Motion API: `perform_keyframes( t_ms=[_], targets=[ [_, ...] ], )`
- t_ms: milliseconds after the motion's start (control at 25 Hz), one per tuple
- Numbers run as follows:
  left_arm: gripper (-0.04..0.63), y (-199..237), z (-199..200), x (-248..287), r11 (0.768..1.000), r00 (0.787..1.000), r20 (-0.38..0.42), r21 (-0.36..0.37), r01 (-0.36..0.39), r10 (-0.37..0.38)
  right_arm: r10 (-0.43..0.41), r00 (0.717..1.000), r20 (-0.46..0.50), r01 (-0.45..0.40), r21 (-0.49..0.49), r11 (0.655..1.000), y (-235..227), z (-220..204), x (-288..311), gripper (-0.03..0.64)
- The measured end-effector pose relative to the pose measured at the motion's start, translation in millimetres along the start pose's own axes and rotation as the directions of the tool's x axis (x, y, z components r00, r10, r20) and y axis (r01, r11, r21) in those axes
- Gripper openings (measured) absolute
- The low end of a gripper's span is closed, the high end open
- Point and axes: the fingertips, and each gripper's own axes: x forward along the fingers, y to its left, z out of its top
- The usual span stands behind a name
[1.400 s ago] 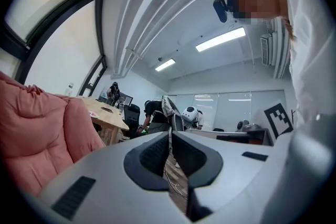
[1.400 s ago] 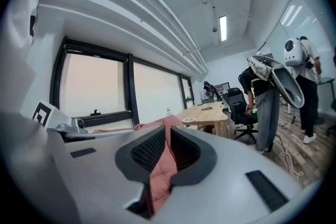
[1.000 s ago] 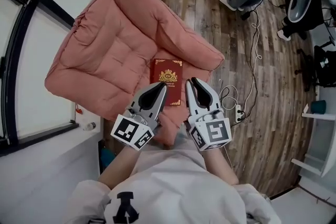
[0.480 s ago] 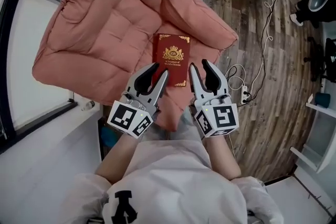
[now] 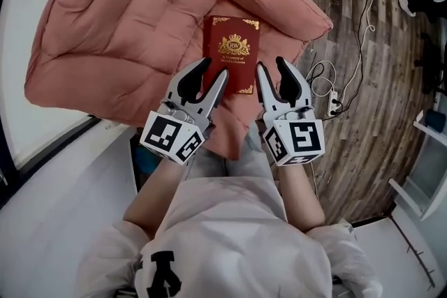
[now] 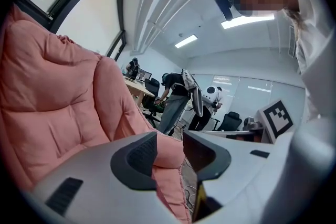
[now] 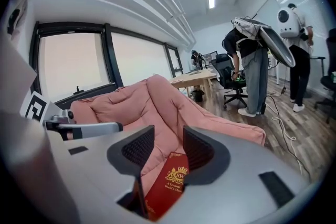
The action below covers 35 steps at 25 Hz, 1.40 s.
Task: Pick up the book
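A dark red book [image 5: 232, 52] with a gold crest lies flat on the seat of a pink cushioned chair [image 5: 126, 24]. My left gripper [image 5: 214, 70] hovers at the book's near left edge. My right gripper [image 5: 271, 66] hovers by its near right corner. Both have just been opening and stand open with nothing between their pads. In the right gripper view the book [image 7: 169, 183] shows through the gap of the right gripper [image 7: 168, 147], lying below it. The left gripper [image 6: 169, 147] faces the pink cushion [image 6: 52, 113], and the book is not seen there.
The chair stands on a wooden floor [image 5: 363, 73] beside a white window ledge [image 5: 70, 171]. A power strip with cables [image 5: 334, 105] lies to the chair's right. Farther off are a person [image 7: 252, 71], office chairs and a wooden table [image 7: 194, 78].
Both grippers went from shut to open and sank closer to the book. The book and chair now fill more of the head view.
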Motion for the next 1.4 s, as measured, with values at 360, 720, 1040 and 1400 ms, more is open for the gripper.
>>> perform_keyframes(
  t_ms=[360,720,1040,1400],
  targets=[
    [0.160,24,-37,4,0.999,0.998,-0.051,-0.028,-0.038,0.036,-0.011,0.998,-0.060,0.012,0.019,1.000,-10,-42,17,0.183],
    [0.175,50,-76,11,0.994,0.993,-0.090,-0.063,-0.085,0.079,-0.006,0.994,-0.107,0.010,0.034,0.999,-15,-83,33,0.195],
    [0.198,76,-110,21,0.990,0.983,-0.147,-0.071,-0.125,0.114,0.018,0.988,-0.152,-0.015,0.018,1.000,-19,-122,51,0.211],
    [0.215,89,-138,28,0.986,0.976,-0.185,-0.096,-0.133,0.114,0.021,0.982,-0.188,-0.008,0.067,0.998,-29,-153,61,0.228]
  ],
)
